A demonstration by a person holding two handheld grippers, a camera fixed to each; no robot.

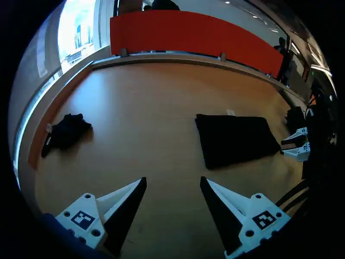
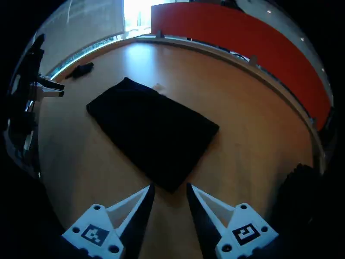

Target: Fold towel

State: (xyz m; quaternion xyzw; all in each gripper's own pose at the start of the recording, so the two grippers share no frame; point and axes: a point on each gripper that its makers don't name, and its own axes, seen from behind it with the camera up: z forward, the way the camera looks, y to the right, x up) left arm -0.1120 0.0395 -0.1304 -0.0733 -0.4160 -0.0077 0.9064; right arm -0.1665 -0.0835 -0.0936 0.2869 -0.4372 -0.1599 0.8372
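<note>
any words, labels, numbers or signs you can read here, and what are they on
No text can be read.
On the left gripper, the square markers are black-and-white patterns, no letters.
On the right gripper, the markers are the same kind.
The black towel has no visible label.
The orange partition is plain.
The small pale scrap by the towel is too small to tell.

Bare wooden counter (image 1: 142, 112) lies free ahead of the left gripper (image 1: 172, 190), whose jaws stand spread over it. The flat black towel (image 1: 235, 138) lies to the right, a crumpled dark cloth (image 1: 64, 131) well apart at far left. A red partition (image 1: 194, 36) walls the far edge. The right gripper (image 2: 169, 192), jaws parted, hovers at the towel's near corner.
</note>
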